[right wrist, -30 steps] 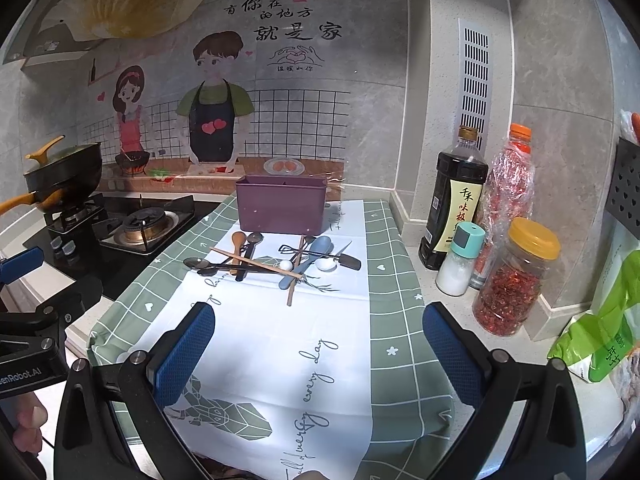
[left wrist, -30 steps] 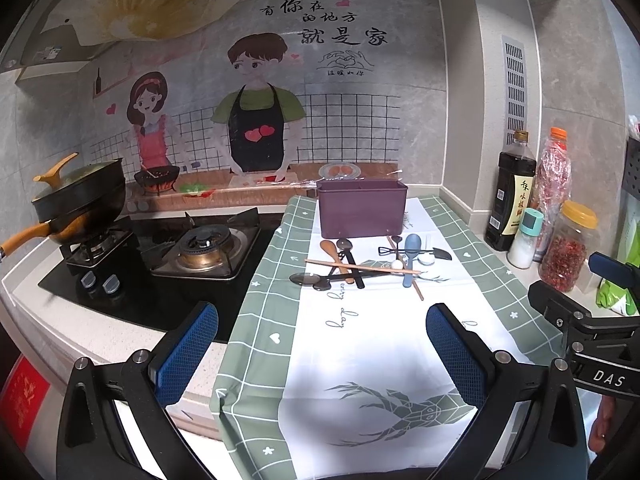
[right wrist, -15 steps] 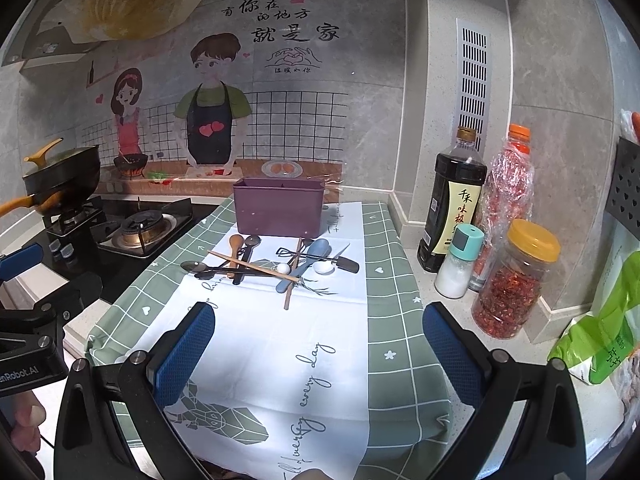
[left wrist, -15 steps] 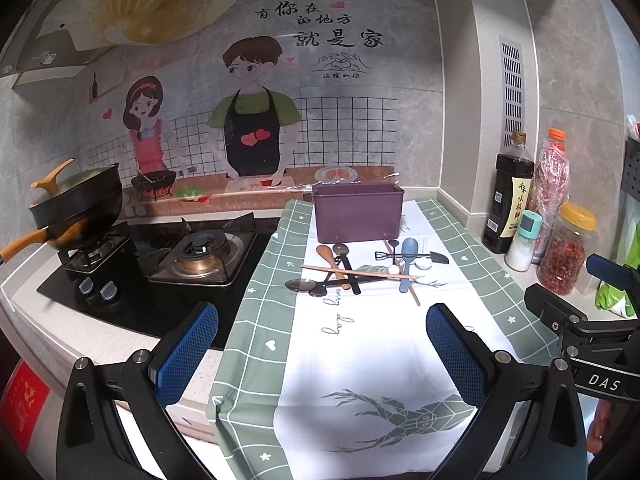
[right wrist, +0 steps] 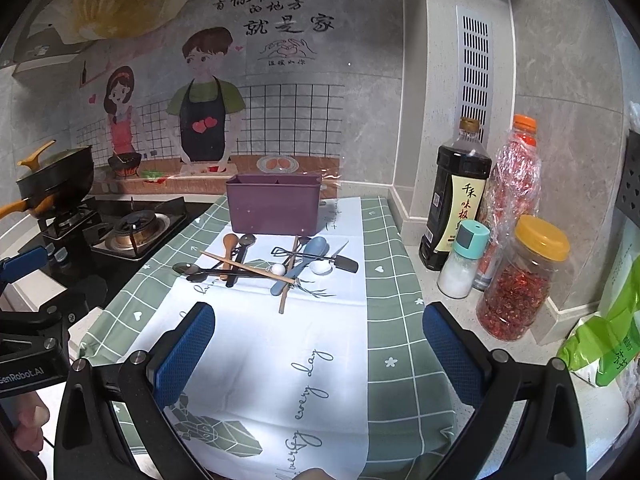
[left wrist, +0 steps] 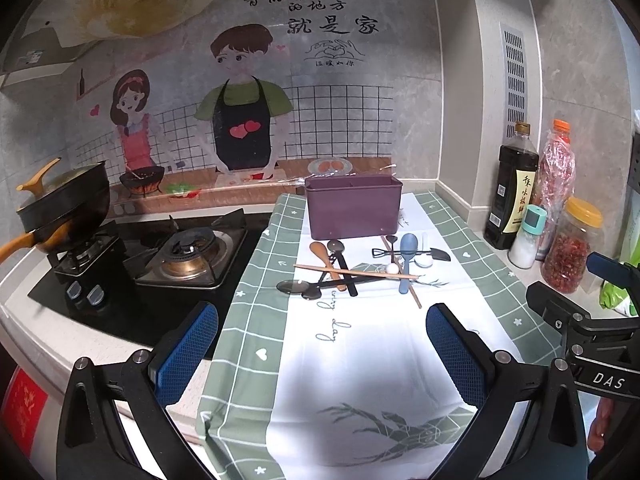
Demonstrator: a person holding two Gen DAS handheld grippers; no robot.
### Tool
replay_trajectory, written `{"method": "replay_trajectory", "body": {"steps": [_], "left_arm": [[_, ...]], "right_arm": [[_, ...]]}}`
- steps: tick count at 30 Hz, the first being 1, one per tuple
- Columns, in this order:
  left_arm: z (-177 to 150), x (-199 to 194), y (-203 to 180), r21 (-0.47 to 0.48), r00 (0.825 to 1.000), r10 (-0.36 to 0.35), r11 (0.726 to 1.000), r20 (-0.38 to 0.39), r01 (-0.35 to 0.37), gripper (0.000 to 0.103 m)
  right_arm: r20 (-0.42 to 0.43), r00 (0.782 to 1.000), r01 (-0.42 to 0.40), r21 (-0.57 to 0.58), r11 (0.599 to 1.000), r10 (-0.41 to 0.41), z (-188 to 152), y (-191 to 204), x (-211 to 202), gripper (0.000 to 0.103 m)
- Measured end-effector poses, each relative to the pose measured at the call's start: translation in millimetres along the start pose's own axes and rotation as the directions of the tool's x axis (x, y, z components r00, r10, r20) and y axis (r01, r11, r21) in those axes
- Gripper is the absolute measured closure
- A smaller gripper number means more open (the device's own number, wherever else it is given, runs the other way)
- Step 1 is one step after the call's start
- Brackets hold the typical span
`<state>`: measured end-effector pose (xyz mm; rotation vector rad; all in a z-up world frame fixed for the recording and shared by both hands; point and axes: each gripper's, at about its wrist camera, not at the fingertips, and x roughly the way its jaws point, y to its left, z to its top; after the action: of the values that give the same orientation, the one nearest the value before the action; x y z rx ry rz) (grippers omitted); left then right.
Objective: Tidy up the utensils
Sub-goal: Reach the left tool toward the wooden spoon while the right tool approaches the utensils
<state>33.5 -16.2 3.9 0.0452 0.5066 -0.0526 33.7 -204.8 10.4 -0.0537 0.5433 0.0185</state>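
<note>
Both the left gripper (left wrist: 322, 344) and right gripper (right wrist: 318, 342) gape empty. Utensil pile (left wrist: 360, 268) lies ahead, far side, chopsticks (left wrist: 356, 273) crosswise; neither gripper evidently nearer.

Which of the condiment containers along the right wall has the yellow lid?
The wide jar of red chili flakes, nearest the camera. The soy sauce bottle has a brownish cap, the small salt shaker a teal one, the red-filled plastic bottle an orange one.

A purple utensil box (left wrist: 353, 211) is sitting on a green-checked, white-centred tablecloth (left wrist: 256, 280) showing a grey deer print; a pale blue spoon (left wrist: 407, 258) is lying among black-handled ones.
</note>
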Motion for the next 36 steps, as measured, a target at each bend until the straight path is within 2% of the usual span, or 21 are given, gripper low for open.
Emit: {"method": "replay_trajectory", "body": {"steps": [7,14,20,26,27,29,31,32,36], "left_arm": [[30,40,2,0.042,0.999,-0.046,0.998,0.006,0.046,0.000],[69,106,9,0.093,0.997,-0.076,0.993,-0.024,0.078,0.000],[105,160,43,0.005,0.993,-0.107,0.994,-0.054,0.107,0.000],[141,223,71,-0.065,0.989,-0.129,0.990,-0.069,0.125,0.000],[144,229,72,-0.068,0.988,-0.135,0.989,-0.073,0.130,0.000],[148,248,74,-0.070,0.979,-0.177,0.983,-0.098,0.170,0.000],[147,260,74,-0.054,0.973,-0.205,0.978,-0.107,0.200,0.000],[145,265,73,-0.040,0.971,-0.213,0.977,-0.110,0.210,0.000],[137,283,68,-0.010,0.961,-0.231,0.973,-0.152,0.233,0.001]], "right_arm": [[-0.020,1.000,0.003,-0.019,1.000,-0.003,21,-5,30,0.000],[-0.023,1.000,-0.001,-0.014,1.000,0.000,60,-14,84,0.000],[-0.117,0.993,0.000,-0.035,0.999,-0.004,83,-17,156,0.000],[-0.218,0.975,-0.035,-0.017,0.999,0.030,96,-8,235,0.000],[-0.229,0.973,-0.046,-0.022,0.999,0.040,98,-2,249,0.004],[-0.258,0.965,-0.053,-0.041,0.998,0.040,100,11,276,0.024],[-0.313,0.949,-0.063,-0.063,0.996,0.041,100,25,302,0.053],[-0.333,0.941,-0.076,-0.063,0.995,0.051,99,28,308,0.056],[-0.401,0.906,-0.143,0.013,0.990,0.136,81,39,309,0.056]]}}
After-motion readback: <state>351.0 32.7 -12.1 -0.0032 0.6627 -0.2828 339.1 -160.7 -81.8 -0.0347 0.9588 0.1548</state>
